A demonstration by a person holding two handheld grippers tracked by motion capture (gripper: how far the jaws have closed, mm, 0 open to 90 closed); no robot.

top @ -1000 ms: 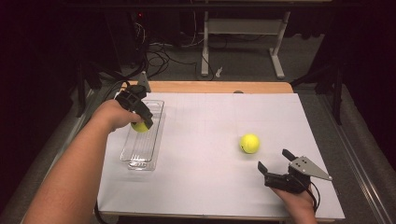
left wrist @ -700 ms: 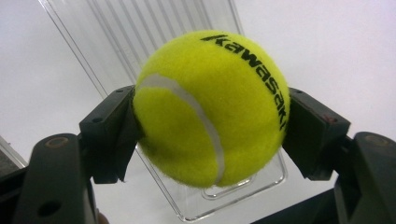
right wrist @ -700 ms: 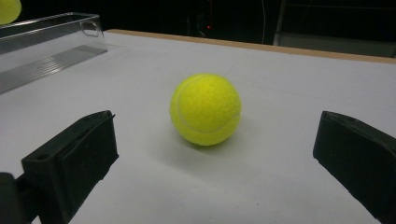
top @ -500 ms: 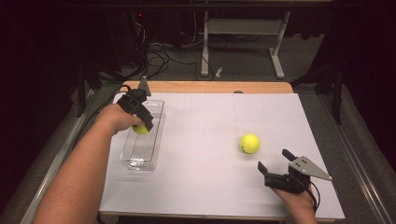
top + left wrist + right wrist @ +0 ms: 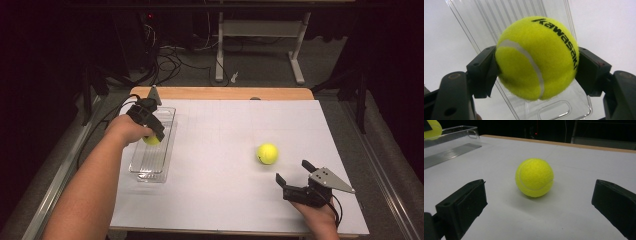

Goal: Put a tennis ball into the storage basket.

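Two tennis balls are in sight: one yellow tennis ball [image 5: 151,140] over the tray, printed with black lettering, and a second tennis ball [image 5: 267,153] lying on the white sheet. There is one clear plastic tray [image 5: 150,165], long and ribbed along its floor. One white sheet [image 5: 225,150] covers one wooden bench [image 5: 220,93]. Two hand-held grippers count: the left hand-held gripper [image 5: 150,131] and the right hand-held gripper [image 5: 292,171].

at the left of the frame the left gripper [image 5: 150,131] points down into a clear plastic tray [image 5: 141,169], its jaws closed on a yellow tennis ball [image 5: 151,140] (mostly hidden by the hand). a second tennis ball [image 5: 267,153] lies on the white table [image 5: 215,200], right of centre. just below and to its right, the right gripper [image 5: 294,172] rests with its jaws spread, apart from that ball.
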